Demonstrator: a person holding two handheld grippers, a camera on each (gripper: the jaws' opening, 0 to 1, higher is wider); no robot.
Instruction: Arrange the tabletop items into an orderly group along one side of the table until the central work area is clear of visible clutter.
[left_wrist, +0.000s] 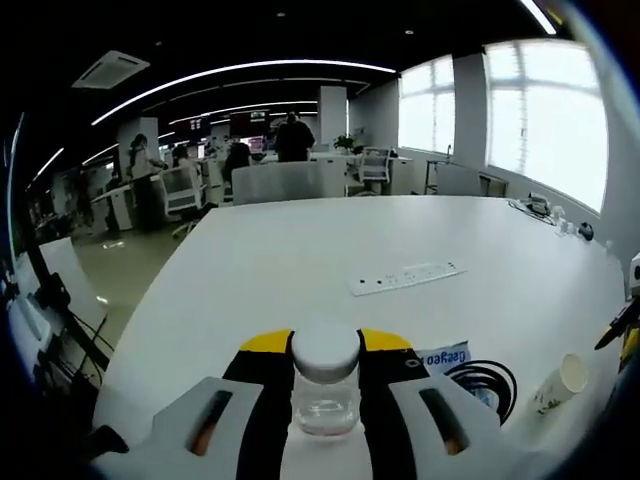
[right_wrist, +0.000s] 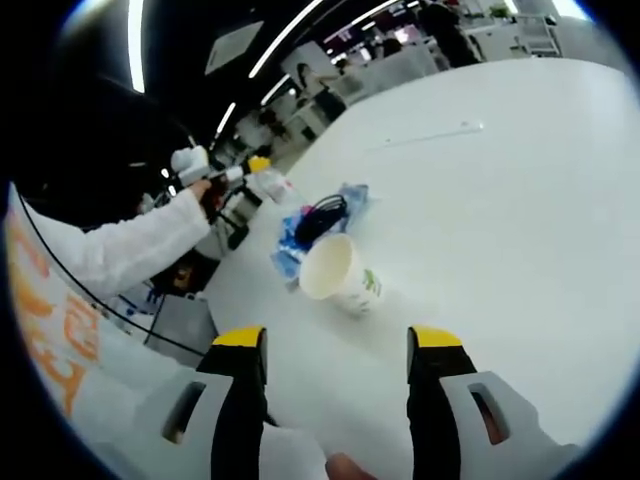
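Observation:
My left gripper (left_wrist: 325, 345) is shut on a small clear jar (left_wrist: 325, 400) with a white lid, held just above the near edge of the white table (left_wrist: 300, 250). A paper cup (right_wrist: 335, 272) lies on its side with its mouth toward my right gripper (right_wrist: 338, 345), which is open a short way in front of it with nothing between its jaws. Beyond the cup, a blue packet (right_wrist: 290, 245) lies under a coil of black cable (right_wrist: 318, 215). The left gripper view has the packet (left_wrist: 445, 357), cable (left_wrist: 490, 380) and cup (left_wrist: 560, 385) at lower right.
A white power strip (left_wrist: 405, 277) lies flat mid-table, also seen far off (right_wrist: 430, 135). A hand in a white sleeve (right_wrist: 130, 250) holds the left gripper (right_wrist: 240, 172) past the table edge. Office chairs, desks and people stand beyond the far edge. Windows are at the right.

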